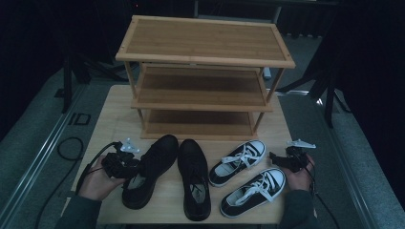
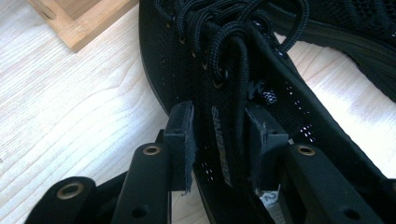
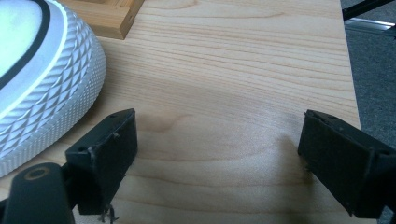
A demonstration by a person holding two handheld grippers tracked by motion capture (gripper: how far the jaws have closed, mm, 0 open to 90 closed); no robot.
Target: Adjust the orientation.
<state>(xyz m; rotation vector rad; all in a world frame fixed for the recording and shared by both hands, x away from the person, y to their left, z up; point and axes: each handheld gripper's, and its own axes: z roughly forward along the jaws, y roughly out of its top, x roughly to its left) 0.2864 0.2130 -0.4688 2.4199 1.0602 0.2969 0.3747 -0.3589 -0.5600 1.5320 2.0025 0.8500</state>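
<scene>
Two black lace-up shoes lie on the light wooden table [image 1: 112, 119]. On the left black shoe [image 1: 155, 162], my left gripper [image 1: 130, 167] grips the opening: its jaws stand one on each side of the shoe's side wall [image 2: 219, 135], pressed against it. The second black shoe [image 1: 193, 179] lies beside it. To the right are two black-and-white sneakers, one farther [image 1: 239, 160] and one nearer [image 1: 255, 191]. My right gripper [image 1: 276, 158] is open just right of them, low over bare table [image 3: 219, 154]. A sneaker's white toe cap [image 3: 46, 93] sits to its left.
A three-tier bamboo shoe rack [image 1: 205, 40] stands at the back of the table, its shelves bare. One rack foot [image 2: 79, 18] is near the left gripper, another [image 3: 112, 18] beyond the right one. Grey floor and dark stands surround the table.
</scene>
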